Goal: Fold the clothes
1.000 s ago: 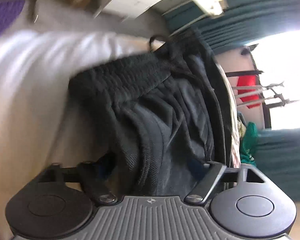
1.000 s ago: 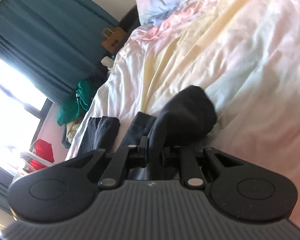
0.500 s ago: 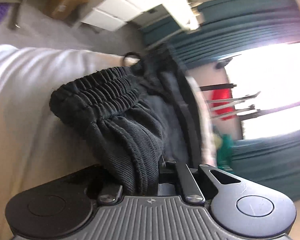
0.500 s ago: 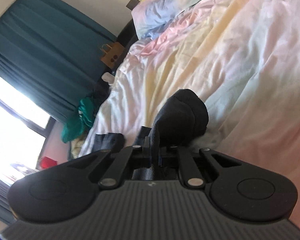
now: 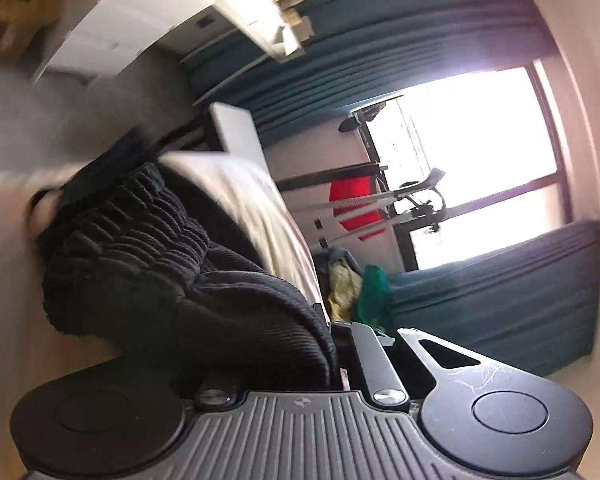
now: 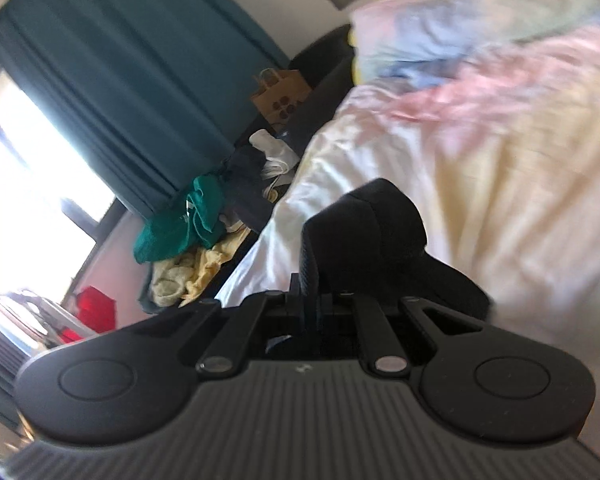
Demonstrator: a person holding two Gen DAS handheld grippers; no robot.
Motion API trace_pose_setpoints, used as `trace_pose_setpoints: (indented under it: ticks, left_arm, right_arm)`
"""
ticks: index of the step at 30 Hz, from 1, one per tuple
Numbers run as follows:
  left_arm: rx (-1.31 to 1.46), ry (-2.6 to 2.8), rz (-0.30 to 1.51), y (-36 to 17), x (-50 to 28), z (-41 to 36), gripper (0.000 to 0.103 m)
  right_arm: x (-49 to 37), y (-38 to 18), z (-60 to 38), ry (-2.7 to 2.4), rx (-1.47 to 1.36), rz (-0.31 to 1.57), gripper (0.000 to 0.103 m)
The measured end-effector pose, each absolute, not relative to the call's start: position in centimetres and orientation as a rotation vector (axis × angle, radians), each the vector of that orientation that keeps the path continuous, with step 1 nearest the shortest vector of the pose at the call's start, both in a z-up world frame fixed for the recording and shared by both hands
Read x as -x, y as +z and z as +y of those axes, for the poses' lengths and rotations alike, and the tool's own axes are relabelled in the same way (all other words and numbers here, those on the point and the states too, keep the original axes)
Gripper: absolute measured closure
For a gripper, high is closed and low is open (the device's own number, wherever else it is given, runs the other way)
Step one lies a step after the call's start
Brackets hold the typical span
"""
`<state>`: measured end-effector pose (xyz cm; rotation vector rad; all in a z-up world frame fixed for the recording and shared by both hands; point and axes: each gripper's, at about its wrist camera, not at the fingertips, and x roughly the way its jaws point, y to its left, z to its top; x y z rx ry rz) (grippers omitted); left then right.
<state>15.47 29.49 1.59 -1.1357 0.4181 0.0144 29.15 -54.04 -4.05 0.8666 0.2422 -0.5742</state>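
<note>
Black shorts with a ribbed elastic waistband (image 5: 132, 248) hang bunched in front of my left gripper (image 5: 336, 344), which is shut on the waistband fabric. My right gripper (image 6: 310, 296) is shut on another fold of the same black shorts (image 6: 364, 232), held above the bed. The pale pastel bedsheet (image 6: 480, 152) lies beneath and to the right in the right wrist view. The bed (image 5: 256, 200) shows behind the shorts in the left wrist view.
Teal curtains (image 6: 112, 80) and a bright window (image 5: 468, 148) are behind. A pile of green and yellow clothes (image 6: 188, 232) lies beside the bed. A brown paper bag (image 6: 280, 96) and pillows (image 6: 460, 36) sit near the headboard. A drying rack with a red item (image 5: 352, 204) stands by the window.
My left gripper has shut on the waistband and lifted it, swinging toward the window. My right gripper, still shut on the shorts, has lifted and turned toward the head of the bed.
</note>
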Motion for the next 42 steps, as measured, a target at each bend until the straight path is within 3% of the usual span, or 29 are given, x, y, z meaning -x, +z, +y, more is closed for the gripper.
trace_pose_setpoints:
  ticks: [8,14,17,19,20,21,23,25,27,32,35,42]
  left_arm:
    - [0.981,0.123,0.485,-1.2,-35.4,28.4,0.095]
    - [0.938,0.187,0.599,-5.9,-42.4,28.3,0.089]
    - [0.907,0.162,0.598,-6.1,-42.0,28.4,0.074]
    - [0.886,0.140,0.573,-5.3,-39.9,28.0,0.054]
    - [0.876,0.128,0.560,-4.8,-38.9,27.8,0.049]
    - [0.866,0.117,0.547,-4.4,-37.9,27.6,0.039]
    - [0.845,0.095,0.521,-3.6,-35.9,27.2,0.031]
    - [0.824,0.073,0.496,-2.8,-33.8,26.8,0.017]
    - [0.860,0.075,0.438,-2.7,-29.6,26.1,0.007]
    - [1.074,0.117,0.441,-6.6,-20.9,25.2,0.005]
    - [1.199,0.121,0.535,-9.0,-19.2,25.5,0.005]
    - [1.265,0.122,0.486,-12.3,-19.4,26.9,0.005]
  right_arm:
    - [-44.3,-7.3,-53.9,-0.627,-0.647,0.318,0.095]
    - [-48.4,-9.7,-53.9,-0.547,-0.573,0.336,0.092]
    - [-48.1,-9.5,-53.8,-0.532,-0.584,0.362,0.086]
    - [-47.2,-9.1,-53.9,-0.500,-0.613,0.365,0.076]
    - [-46.4,-8.7,-53.9,-0.482,-0.617,0.351,0.075]
    - [-45.4,-8.2,-53.7,-0.469,-0.610,0.330,0.069]
    - [-42.9,-7.2,-53.1,-0.453,-0.586,0.297,0.051]
    - [-39.6,-6.7,-52.3,-0.434,-0.596,0.250,0.032]
    - [-35.8,-7.4,-51.8,-0.421,-0.676,0.216,0.024]
    - [-29.2,-12.0,-50.9,-0.323,-0.973,0.298,0.023]
    - [-26.4,-15.0,-49.9,-0.229,-1.127,0.310,0.023]
    - [-27.4,-16.6,-48.1,-0.110,-1.113,0.401,0.023]
